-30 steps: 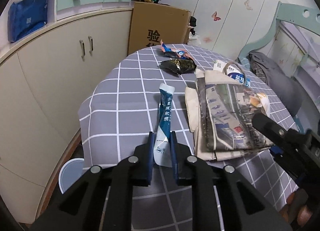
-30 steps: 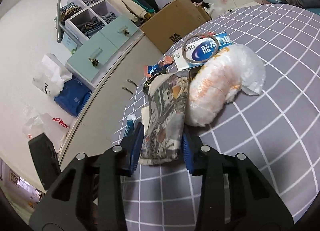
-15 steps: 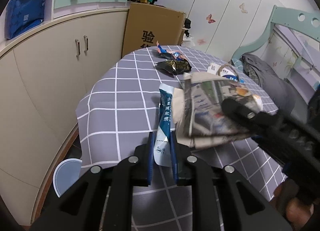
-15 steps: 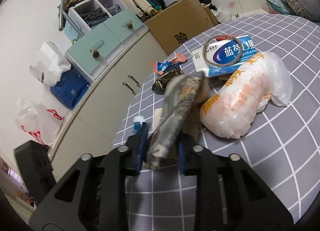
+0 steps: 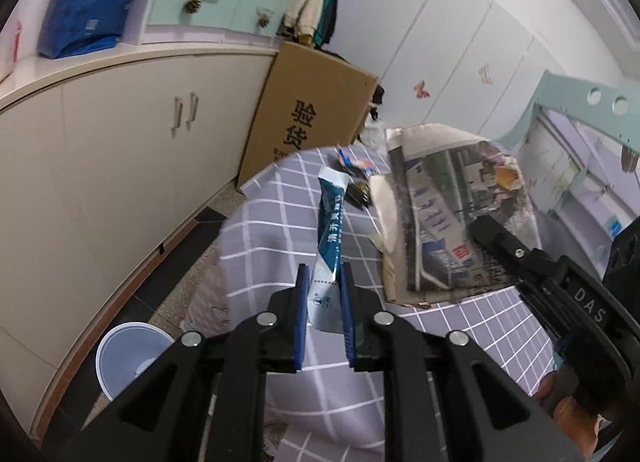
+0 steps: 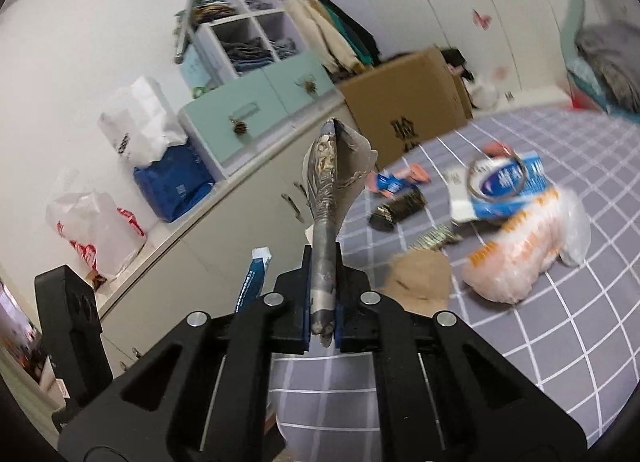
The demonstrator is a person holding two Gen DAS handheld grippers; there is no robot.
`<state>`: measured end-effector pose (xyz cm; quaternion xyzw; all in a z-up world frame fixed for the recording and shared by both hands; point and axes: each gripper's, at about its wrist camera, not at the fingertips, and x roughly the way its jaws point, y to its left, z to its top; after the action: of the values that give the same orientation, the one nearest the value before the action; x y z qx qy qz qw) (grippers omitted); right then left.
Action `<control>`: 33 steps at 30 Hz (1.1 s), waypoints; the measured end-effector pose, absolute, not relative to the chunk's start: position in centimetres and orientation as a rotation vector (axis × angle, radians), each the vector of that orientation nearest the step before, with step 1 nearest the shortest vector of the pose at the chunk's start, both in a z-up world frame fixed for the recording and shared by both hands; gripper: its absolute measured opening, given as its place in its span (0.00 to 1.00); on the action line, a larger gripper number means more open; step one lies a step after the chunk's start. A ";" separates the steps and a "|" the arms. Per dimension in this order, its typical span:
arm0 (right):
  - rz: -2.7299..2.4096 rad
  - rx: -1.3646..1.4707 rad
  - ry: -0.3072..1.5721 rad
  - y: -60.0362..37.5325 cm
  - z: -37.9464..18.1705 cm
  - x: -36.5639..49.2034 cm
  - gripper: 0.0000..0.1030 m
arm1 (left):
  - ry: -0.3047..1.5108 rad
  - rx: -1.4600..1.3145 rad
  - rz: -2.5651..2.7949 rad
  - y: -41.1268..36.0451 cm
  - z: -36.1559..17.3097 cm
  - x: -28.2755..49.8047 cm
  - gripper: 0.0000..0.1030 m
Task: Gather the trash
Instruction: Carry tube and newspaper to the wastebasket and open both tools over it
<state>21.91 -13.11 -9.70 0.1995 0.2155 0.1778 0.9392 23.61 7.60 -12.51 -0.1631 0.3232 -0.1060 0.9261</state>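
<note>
Down in the lower left of the left wrist view, a pale blue round plastic bin [image 5: 130, 358] stands on the floor beside the overhanging edge of the grey checked tablecloth [image 5: 276, 238], its contents unclear. The left gripper [image 5: 325, 294] clamps a teal-and-white sachet wrapper [image 5: 330, 230] lifted clear of the cloth. The right gripper [image 6: 323, 290] is clenched on a folded newspaper [image 6: 325, 198], held edge-on at frame centre above the table's rim.

Right view smears the blue box [image 6: 505, 183] and snack wrappers [image 6: 396, 182], print unreadable; folded newspaper [image 5: 460, 214] hides the tabletop [image 5: 280, 230] behind it in the left view, and the bin [image 5: 128, 358] is partly blocked by the left tongs [image 5: 324, 314]
</note>
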 end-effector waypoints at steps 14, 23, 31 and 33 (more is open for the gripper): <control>0.568 0.223 0.587 1.5 -13.6 22.1 0.08 | 0.740 -0.450 0.027 20.2 -17.7 20.4 0.14; 0.618 0.072 0.747 10.1 -21.3 23.3 0.08 | 0.947 -0.520 0.181 26.7 -27.2 21.1 0.14; 0.569 0.006 0.863 11.8 -27.5 25.3 0.08 | 1.054 -0.548 0.213 28.4 -32.2 23.7 0.15; 0.561 0.010 0.876 11.8 -28.2 25.6 0.08 | 1.064 -0.566 0.214 28.6 -32.7 24.6 0.17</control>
<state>25.60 11.78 -28.23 0.0047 0.4184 0.2679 0.8679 24.58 28.59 -32.72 -0.2656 0.4994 0.1002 0.8185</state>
